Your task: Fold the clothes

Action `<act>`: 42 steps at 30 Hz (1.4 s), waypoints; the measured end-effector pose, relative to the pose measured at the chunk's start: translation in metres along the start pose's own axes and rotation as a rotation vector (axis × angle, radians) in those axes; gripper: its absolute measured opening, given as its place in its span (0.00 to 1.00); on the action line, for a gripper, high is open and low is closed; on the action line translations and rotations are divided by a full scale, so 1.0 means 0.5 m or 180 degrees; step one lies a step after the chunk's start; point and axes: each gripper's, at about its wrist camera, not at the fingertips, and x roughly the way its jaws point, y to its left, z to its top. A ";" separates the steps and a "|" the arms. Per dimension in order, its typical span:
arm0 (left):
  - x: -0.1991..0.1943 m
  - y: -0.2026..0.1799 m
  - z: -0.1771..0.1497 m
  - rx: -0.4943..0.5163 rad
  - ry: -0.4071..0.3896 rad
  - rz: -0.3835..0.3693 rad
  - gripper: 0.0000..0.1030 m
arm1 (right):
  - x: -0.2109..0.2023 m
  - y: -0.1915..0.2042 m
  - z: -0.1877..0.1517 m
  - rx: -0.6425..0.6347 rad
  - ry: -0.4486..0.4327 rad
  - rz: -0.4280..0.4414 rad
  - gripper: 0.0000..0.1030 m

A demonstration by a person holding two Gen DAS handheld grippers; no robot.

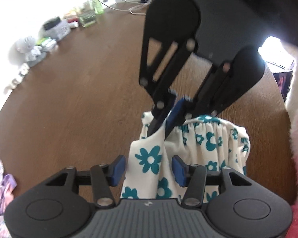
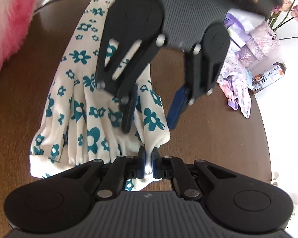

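A white garment with teal flowers [image 1: 208, 138] and a gathered waistband lies bunched on the brown wooden table [image 1: 79, 89]. My left gripper [image 1: 149, 170] is open, its blue pads [image 1: 118, 170] standing either side of a raised fold of the cloth. Opposite it, my right gripper [image 1: 163, 123] points down and is shut on the garment's edge. In the right wrist view the right gripper [image 2: 148, 162] pinches a white fold of the garment [image 2: 79, 109], while the left gripper [image 2: 152, 115] hovers open above the cloth.
A pink fluffy item [image 2: 10, 19] lies at the table's edge beside the garment. Purple floral clothes [image 2: 234, 75], a drink carton [image 2: 268, 75] and a vase of roses [image 2: 264, 39] crowd one side. Small clutter [image 1: 49, 35] and cables [image 1: 137, 6] line the far edge.
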 end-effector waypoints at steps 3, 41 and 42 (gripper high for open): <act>-0.009 -0.013 -0.007 0.0033 -0.0011 -0.0097 0.06 | -0.004 -0.003 -0.005 0.0025 -0.0008 0.0007 0.05; -0.147 0.020 -0.063 -0.1082 -0.0545 -0.0010 0.41 | 0.045 -0.015 -0.037 0.1231 -0.0030 -0.0229 0.11; -0.146 0.016 -0.057 -0.1059 -0.0576 0.0026 0.39 | 0.045 -0.012 -0.035 0.1223 -0.0024 -0.0249 0.11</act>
